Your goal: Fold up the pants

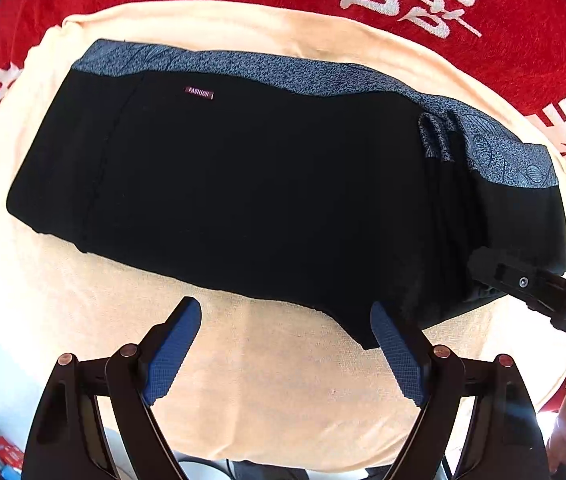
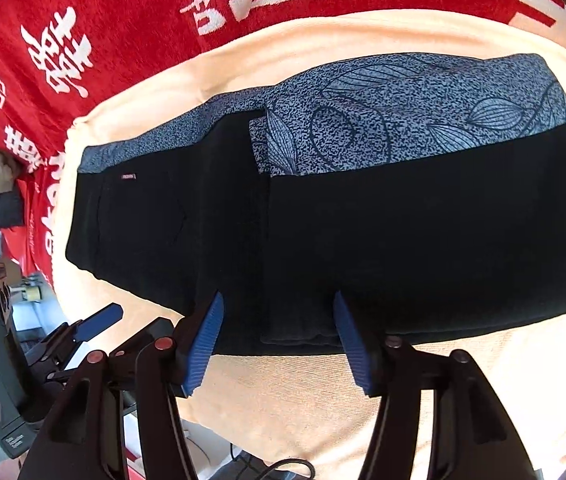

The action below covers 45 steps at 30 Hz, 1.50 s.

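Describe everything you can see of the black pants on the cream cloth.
The pants are black, of soft knit-looking fabric, with a grey-blue speckled waistband printed with leaf outlines. A small maroon label reading FASHION sits just below the band. They lie flat and folded, one layer lapped over another near the middle, on a cream cloth spread over a red cover. Neither open hand-held gripper visibly presses them.

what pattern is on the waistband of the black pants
The waistband is speckled grey-blue with dark outlined leaf shapes, clearest in the right wrist view.
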Each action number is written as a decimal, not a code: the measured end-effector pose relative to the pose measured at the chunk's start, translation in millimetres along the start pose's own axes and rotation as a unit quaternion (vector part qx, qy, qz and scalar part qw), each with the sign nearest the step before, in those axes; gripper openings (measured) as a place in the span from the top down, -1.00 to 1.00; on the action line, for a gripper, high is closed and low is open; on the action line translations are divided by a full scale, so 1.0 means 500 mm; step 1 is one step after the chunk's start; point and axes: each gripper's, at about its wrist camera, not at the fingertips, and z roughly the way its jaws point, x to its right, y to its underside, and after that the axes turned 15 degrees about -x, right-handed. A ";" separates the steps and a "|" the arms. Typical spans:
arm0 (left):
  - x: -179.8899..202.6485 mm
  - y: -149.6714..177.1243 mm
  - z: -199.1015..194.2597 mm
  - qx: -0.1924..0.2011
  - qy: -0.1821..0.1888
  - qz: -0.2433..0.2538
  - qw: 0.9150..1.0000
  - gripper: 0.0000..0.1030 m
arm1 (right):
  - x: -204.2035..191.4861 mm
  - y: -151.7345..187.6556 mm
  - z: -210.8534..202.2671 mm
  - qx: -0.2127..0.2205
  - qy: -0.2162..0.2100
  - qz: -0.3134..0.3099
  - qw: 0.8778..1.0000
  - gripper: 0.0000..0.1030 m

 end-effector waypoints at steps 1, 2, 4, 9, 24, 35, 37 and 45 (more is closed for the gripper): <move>-0.004 0.002 0.002 -0.001 0.003 -0.003 1.000 -0.70 | -0.001 -0.001 0.001 -0.002 0.002 -0.003 1.000 -0.20; -0.007 0.003 0.003 -0.002 0.006 -0.008 1.000 -0.70 | 0.000 -0.001 0.001 -0.004 0.003 -0.005 1.000 -0.20; -0.014 0.003 0.006 -0.004 0.011 -0.017 1.000 -0.70 | -0.003 -0.005 0.002 -0.010 0.009 -0.010 1.000 -0.21; -0.046 0.027 0.016 -0.006 0.021 -0.030 0.999 -0.70 | -0.014 -0.008 0.004 -0.018 0.019 -0.019 0.999 -0.26; -0.026 0.036 0.045 -0.023 0.024 -0.022 0.999 -0.70 | 0.035 -0.019 -0.035 0.011 0.008 -0.001 1.000 0.46; -0.010 0.017 0.041 -0.031 0.036 -0.033 0.998 -0.70 | 0.047 -0.008 0.001 0.006 -0.022 0.035 0.999 0.46; -0.021 0.014 0.041 -0.030 0.040 -0.039 0.998 -0.70 | 0.040 -0.008 0.003 0.006 -0.012 0.026 1.000 0.46; -0.054 0.008 0.049 -0.026 0.051 -0.056 0.997 -0.70 | 0.034 -0.011 0.007 0.006 0.002 0.030 1.000 0.43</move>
